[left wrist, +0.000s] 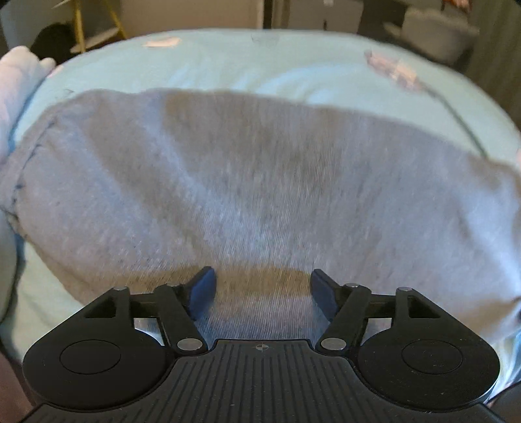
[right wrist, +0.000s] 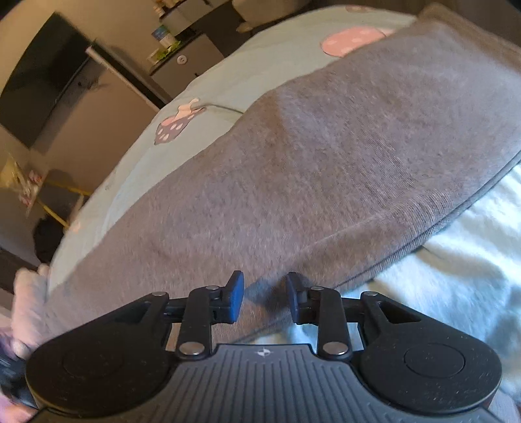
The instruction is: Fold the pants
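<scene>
Grey knit pants [left wrist: 254,182] lie spread across a pale green bedsheet [left wrist: 260,61] and fill most of the left wrist view. My left gripper [left wrist: 263,286] is open, its jaws wide apart just above the near part of the fabric, holding nothing. In the right wrist view the same pants [right wrist: 325,162] run diagonally, with a stitched hem edge [right wrist: 423,234] along the lower right. My right gripper [right wrist: 264,294] is open with a narrower gap, hovering over the fabric near that hem edge, empty.
The sheet [right wrist: 211,97] has pink mushroom prints [right wrist: 351,40]. A white fluffy blanket [right wrist: 456,260] lies beside the hem. A pale pink plush thing [left wrist: 19,84] sits at the left. A dark screen [right wrist: 45,75], a cabinet [right wrist: 189,61] and a yellow-legged stand [left wrist: 97,26] stand beyond the bed.
</scene>
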The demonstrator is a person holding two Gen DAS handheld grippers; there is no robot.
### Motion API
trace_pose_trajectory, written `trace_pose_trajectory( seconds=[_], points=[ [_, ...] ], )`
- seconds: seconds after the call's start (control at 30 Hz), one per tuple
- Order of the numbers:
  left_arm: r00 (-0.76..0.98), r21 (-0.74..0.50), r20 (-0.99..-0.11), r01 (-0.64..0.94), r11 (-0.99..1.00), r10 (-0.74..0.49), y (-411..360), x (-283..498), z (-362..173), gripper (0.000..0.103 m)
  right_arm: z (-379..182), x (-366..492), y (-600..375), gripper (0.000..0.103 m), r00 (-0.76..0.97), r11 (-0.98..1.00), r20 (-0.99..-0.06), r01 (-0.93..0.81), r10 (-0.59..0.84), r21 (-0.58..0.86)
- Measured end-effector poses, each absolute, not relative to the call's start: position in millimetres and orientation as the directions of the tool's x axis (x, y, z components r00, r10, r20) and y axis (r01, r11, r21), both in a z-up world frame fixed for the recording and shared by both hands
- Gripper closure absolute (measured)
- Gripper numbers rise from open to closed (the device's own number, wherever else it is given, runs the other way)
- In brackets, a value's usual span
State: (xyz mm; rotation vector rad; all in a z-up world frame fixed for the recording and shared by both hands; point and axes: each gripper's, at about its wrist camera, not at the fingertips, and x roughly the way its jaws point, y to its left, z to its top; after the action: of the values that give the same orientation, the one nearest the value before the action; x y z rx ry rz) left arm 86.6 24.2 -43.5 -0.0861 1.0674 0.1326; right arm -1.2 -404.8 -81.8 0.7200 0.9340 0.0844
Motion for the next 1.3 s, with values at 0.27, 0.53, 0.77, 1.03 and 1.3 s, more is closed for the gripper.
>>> trace_pose_trajectory(
  seconds=[0.27,0.53,0.77,1.03,1.3],
  points=[
    [0.529,-0.048,-0.849,-0.118,0.992,0.022,23,78,-36,0.019,-83,-20,-485,0.058,0.710,0.710,-0.674,0.368,0.202,0.601],
    [0.591,-0.177,-0.788,0.052,0.983,-0.173,-19,61,-21,0.010,-99,-78,-611,0.049,0.771,0.496,-0.632,0.581,-0.080,0.645],
    [0.524,-0.163,-0.838,0.025,0.986,-0.151,-47,73,-45,0.009,-142,-79,-682,0.049,0.840,0.258,-0.537,0.538,-0.079,0.803],
    [0.537,-0.103,-0.836,0.056,0.993,-0.117,-61,72,-44,0.009,-145,-40,-701,0.076,0.838,0.331,-0.537,0.536,-0.099,0.776],
    [0.560,-0.170,-0.811,0.051,0.984,-0.169,-50,67,-34,0.010,-42,-16,-642,0.094,0.889,0.711,-0.434,0.399,-0.146,0.579]
  ],
)
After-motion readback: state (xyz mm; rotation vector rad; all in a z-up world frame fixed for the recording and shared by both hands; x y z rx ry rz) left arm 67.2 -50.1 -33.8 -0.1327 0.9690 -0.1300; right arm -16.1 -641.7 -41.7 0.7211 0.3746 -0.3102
